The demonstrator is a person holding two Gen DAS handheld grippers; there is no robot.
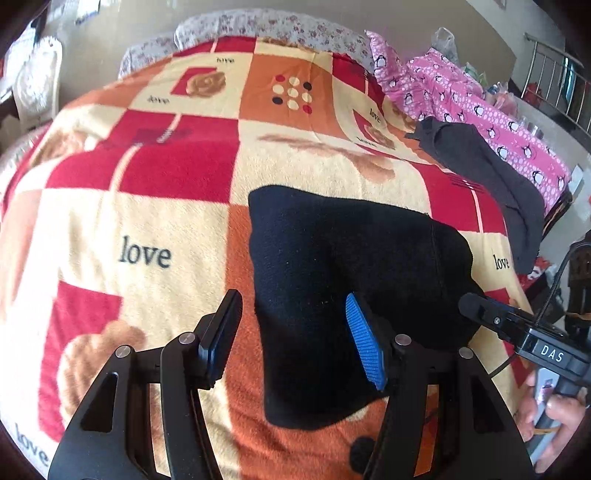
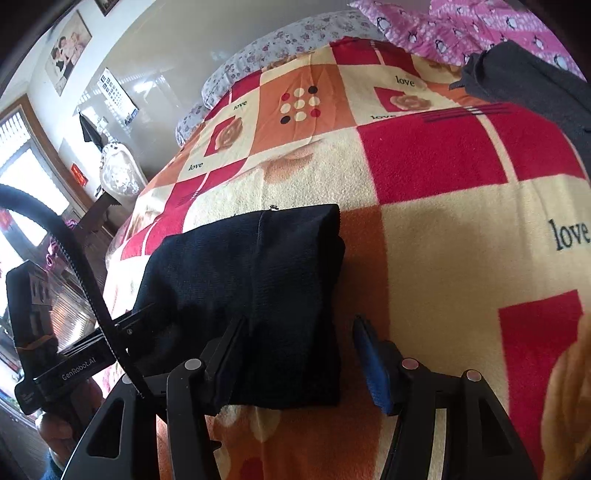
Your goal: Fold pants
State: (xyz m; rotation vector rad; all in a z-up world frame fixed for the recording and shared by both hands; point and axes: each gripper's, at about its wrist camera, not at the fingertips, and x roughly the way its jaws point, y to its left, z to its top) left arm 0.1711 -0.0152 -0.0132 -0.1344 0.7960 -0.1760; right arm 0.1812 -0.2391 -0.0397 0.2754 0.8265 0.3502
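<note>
Surface: a bed is covered by a fleece blanket patterned in red, orange and cream squares, with roses, dots and the word "love" printed on it.
Bed edge: a floral sheet is seen past the far end of the blanket.
Pants: the black pants are laid on the blanket as a compact folded rectangle, close below both cameras.
Other cloth: a dark grey garment is draped near the far right edge of the bed, partly over a pink penguin-print fabric.
Room: pale walls, a framed picture and a chart are seen in the right wrist view, with a bright window at the left edge.
Railing: a metal railing is seen at the upper right of the left wrist view.
Left gripper: the left gripper is spread, with the left edge of the pants lying between the fingers and no pad pressed on the cloth.
Right gripper: the right gripper is likewise spread over the right edge of the pants, nothing pinched.
Hard to make out: whether the inner fingers touch the cloth cannot be told, since black lies on black.
Cut off: the person's hand is clipped by the frame edge, and the layers within the fold are hidden.
</note>
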